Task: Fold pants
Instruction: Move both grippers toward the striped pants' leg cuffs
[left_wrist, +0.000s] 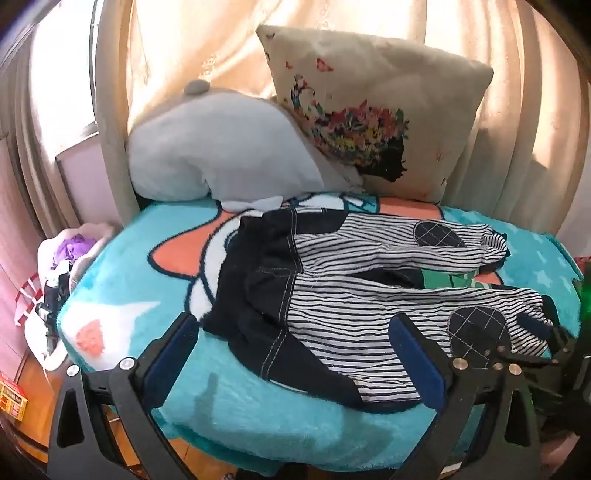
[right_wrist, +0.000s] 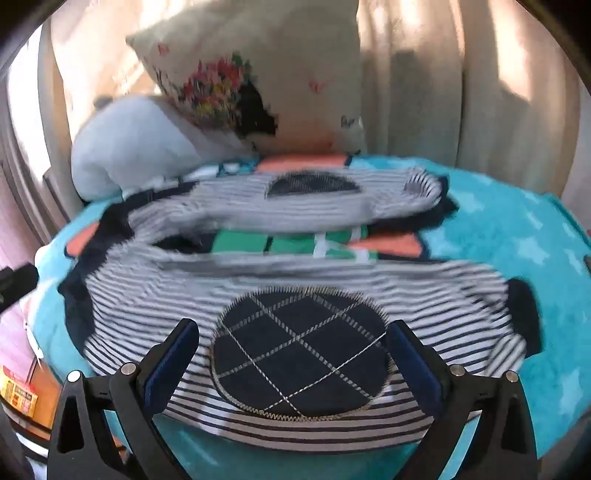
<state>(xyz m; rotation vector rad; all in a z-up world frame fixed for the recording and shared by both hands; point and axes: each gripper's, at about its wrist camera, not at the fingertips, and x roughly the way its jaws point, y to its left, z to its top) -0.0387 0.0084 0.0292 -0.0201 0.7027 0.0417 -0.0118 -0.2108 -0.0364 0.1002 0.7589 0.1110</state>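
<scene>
Small striped pants (left_wrist: 354, 295) with a dark navy waist and round navy knee patches lie spread on a teal cartoon blanket (left_wrist: 122, 266), waist to the left, legs to the right. My left gripper (left_wrist: 295, 332) is open, its fingers astride the near side of the waist and upper near leg. My right gripper (right_wrist: 295, 341) is open, hovering over the near leg's knee patch (right_wrist: 299, 350), one finger on each side. The right gripper also shows at the right edge of the left wrist view (left_wrist: 517, 354). The pants (right_wrist: 184, 295) fill the right wrist view, partly blurred.
A floral cushion (left_wrist: 373, 107) and a white pillow (left_wrist: 221, 147) lean against beige curtains (left_wrist: 517, 110) behind the pants. A basket of clothes (left_wrist: 62, 266) stands off the bed's left edge. Wooden floor and a yellow box (left_wrist: 11, 402) lie below left.
</scene>
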